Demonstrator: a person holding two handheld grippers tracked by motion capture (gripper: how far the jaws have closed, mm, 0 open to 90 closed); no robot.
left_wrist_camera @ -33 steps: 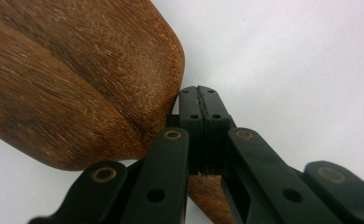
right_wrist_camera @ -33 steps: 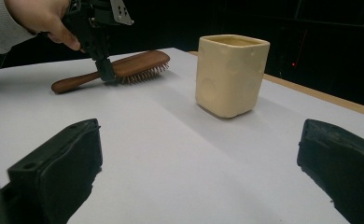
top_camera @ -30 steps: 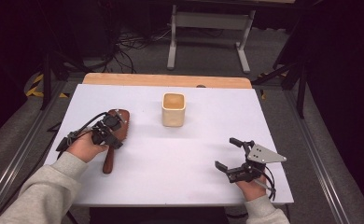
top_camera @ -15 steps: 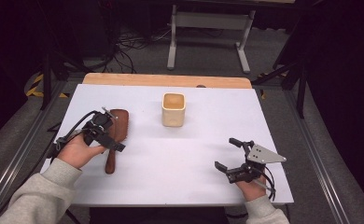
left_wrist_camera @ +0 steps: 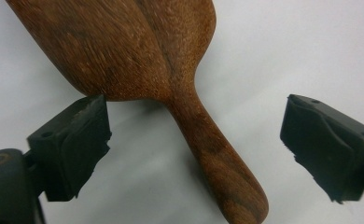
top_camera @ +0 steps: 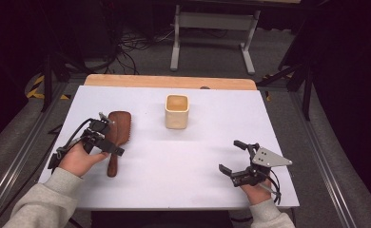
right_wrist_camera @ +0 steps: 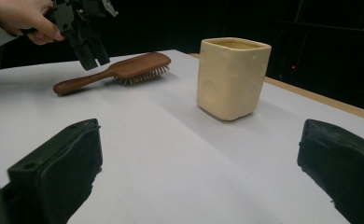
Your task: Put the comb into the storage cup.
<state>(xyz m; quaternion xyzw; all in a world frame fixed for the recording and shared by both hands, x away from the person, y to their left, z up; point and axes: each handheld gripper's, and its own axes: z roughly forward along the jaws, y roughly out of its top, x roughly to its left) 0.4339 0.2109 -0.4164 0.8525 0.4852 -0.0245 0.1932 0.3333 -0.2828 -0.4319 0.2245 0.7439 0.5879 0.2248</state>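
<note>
Wooden hairbrush [left_wrist_camera: 171, 70] lies between your left gripper [left_wrist_camera: 194, 140]'s spread jaws, handle toward you, head away, bristles on the worktop [top_camera: 198, 152]. Your right gripper [top_camera: 233, 156]'s jaws gape empty, facing the cream cup [right_wrist_camera: 231, 77].

**My rig, as worn**

I see grey sleeves [top_camera: 36, 204] on both my forearms. My left gripper [top_camera: 108, 142] is black with looping black cables. My right gripper [top_camera: 230, 156] carries a grey three-cornered plate [top_camera: 269, 156] with dark screw holes; its pads [right_wrist_camera: 59, 163] are blocky black rubber.
</note>
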